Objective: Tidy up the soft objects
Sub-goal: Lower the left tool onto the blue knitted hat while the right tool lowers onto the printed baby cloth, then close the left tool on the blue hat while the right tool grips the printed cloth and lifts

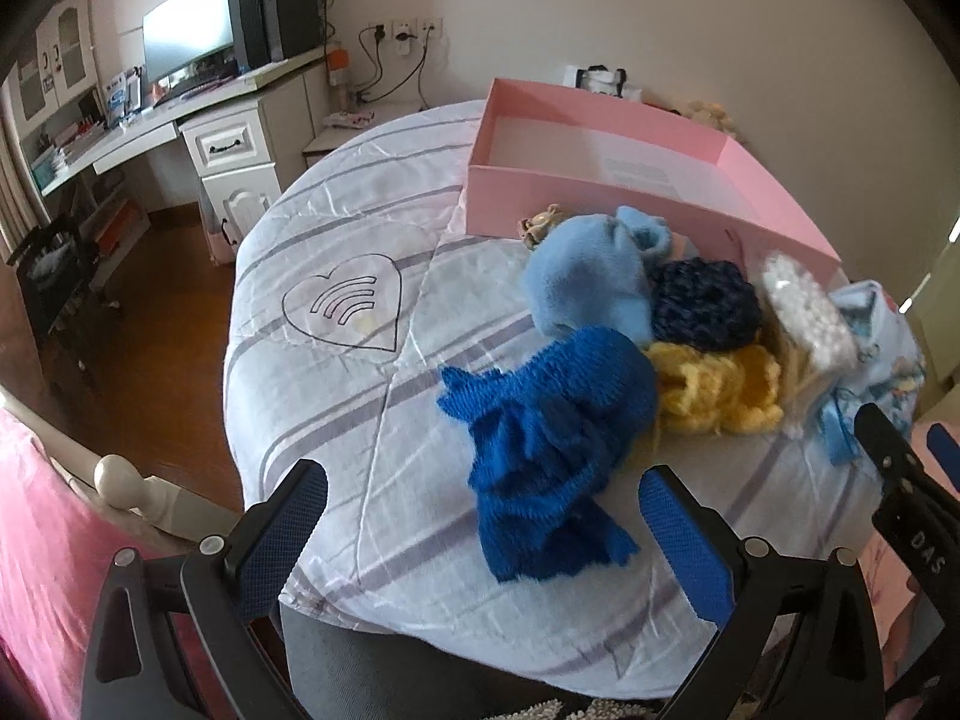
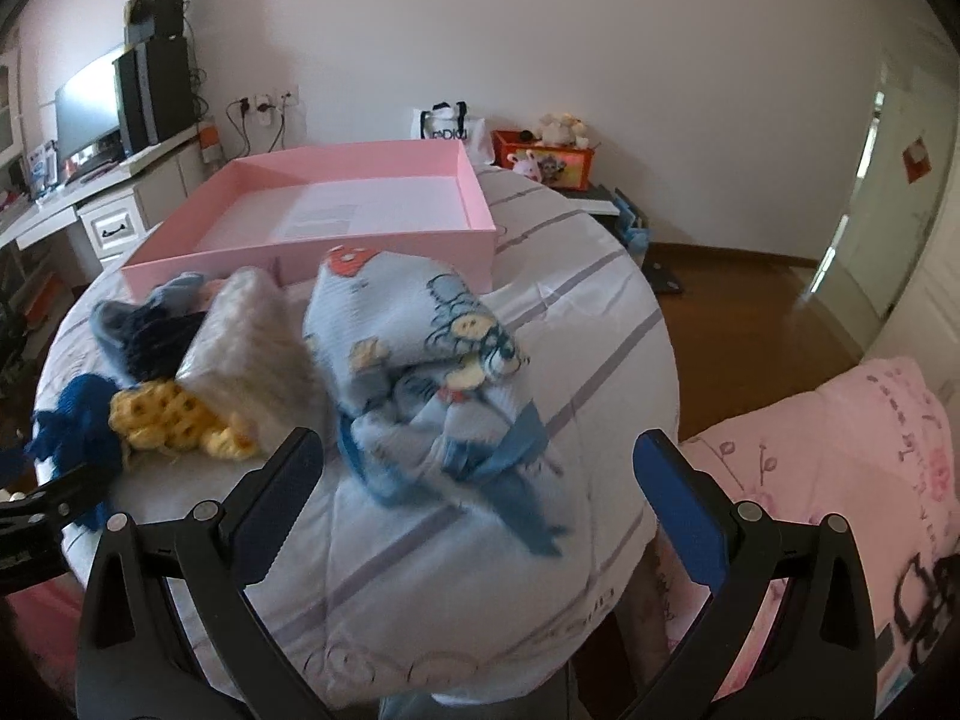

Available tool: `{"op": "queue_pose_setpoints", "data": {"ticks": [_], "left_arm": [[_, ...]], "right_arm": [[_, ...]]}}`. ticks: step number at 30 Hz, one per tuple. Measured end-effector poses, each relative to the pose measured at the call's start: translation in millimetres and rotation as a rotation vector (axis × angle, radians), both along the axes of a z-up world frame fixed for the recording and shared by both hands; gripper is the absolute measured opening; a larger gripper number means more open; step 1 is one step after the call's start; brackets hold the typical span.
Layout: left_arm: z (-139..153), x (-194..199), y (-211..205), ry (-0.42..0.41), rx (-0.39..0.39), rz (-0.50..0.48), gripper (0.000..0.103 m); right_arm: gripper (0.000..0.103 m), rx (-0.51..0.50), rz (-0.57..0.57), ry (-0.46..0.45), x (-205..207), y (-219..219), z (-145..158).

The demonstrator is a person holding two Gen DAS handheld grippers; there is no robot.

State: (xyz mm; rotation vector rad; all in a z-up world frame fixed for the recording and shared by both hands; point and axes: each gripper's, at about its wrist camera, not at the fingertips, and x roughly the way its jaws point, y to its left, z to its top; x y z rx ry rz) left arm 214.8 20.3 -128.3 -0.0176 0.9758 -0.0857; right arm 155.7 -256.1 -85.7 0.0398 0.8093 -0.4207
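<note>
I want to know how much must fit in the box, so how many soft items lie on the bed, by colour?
Blue, all shades: 4, royal blue knit, light blue fleece, navy knit, pale blue printed cloth
Yellow: 1, yellow crochet piece
White: 1, white fuzzy piece
Total: 6, all outside the pink box.
</note>
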Motion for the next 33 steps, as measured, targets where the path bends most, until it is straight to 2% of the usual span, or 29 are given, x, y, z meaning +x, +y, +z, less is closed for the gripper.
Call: {"op": "queue_pose_setpoints", "data": {"ticks": [1, 3, 7, 9, 10, 15, 17, 21, 33], "left_arm": [[-3, 4, 0, 0.006, -0.002, 0.0, 0.101], [-7, 11, 0, 0.015, -0.004, -0.006, 0.092], [-15, 24, -5, 0.047, -0.022, -0.037, 0.078], [-18, 28, -7, 0.052, -0.029, -0.038, 0.073], [-17, 30, -7, 0.052, -0.033, -0.038, 0.071], [-14, 33, -7, 0.049, -0.062, -0.043, 0.038], [-13, 31, -6, 0.05, -0.059, -0.043, 0.032], [-10, 26, -6, 0.046, -0.059, -0.039, 0.028], [14, 3, -9, -0.002, -0.045, -0.028, 0.027]], "right_arm": [[0.103, 0.001, -0.002, 0.005, 2, -2, -2], [0.103, 0.009, -0.002, 0.021, 10, -5, -7], [0.095, 0.054, 0.018, 0.038, 19, -10, -16], [0.088, 0.08, 0.044, 0.041, 21, -10, -19], [0.077, 0.09, 0.063, 0.049, 22, -10, -21], [0.07, 0.085, 0.095, 0.071, 25, -6, -23], [0.064, 0.105, 0.098, 0.069, 23, -8, -22], [0.062, 0.123, 0.095, 0.064, 18, -9, -20], [0.06, 0.111, 0.101, 0.004, -5, 0, 4]]}}
